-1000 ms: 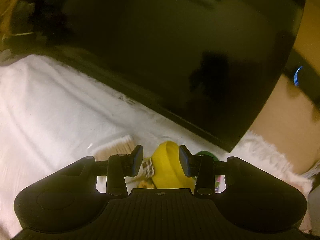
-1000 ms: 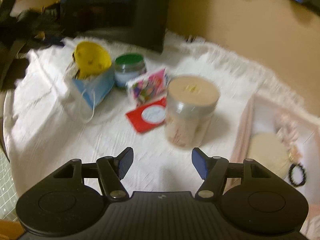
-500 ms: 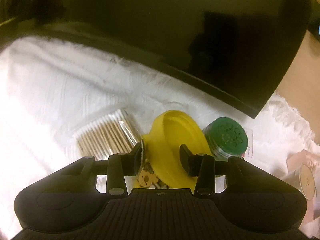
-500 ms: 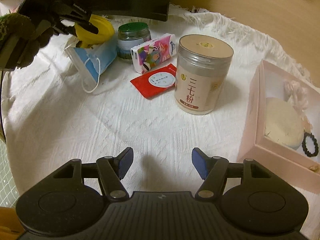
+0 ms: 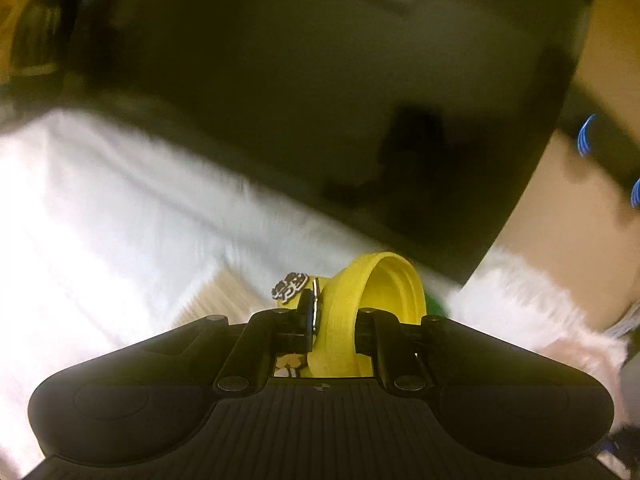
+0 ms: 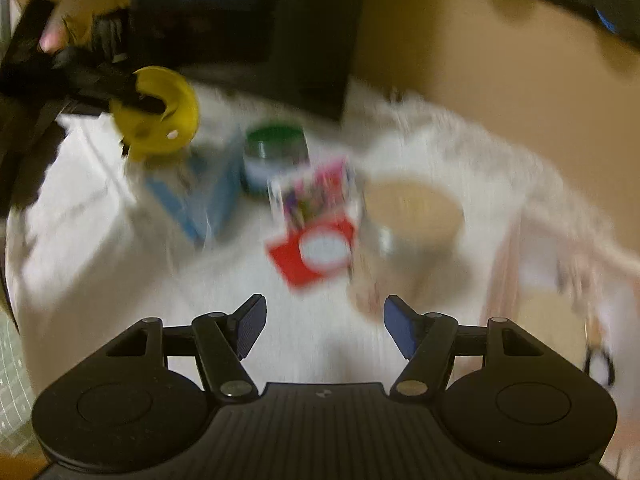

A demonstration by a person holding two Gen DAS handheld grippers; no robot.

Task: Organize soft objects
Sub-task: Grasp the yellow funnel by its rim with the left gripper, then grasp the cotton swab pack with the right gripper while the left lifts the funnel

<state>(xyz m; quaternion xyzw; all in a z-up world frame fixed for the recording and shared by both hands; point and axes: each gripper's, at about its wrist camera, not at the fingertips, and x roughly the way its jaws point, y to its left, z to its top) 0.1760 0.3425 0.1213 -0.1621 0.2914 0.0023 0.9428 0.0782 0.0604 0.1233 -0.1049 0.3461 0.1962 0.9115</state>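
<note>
Yellow ring-shaped holder pinched, lifted, tilted.

The black plastic right gripper has a ribbed central housing, two round side discs, silver pivot screws and blue textured pads. The black left gripper matches that build.

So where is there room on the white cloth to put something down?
White cloth is bare in front of the open right gripper, left of the red packet. It is crowded around the green-lidded jar and tan-lidded jar.
</note>
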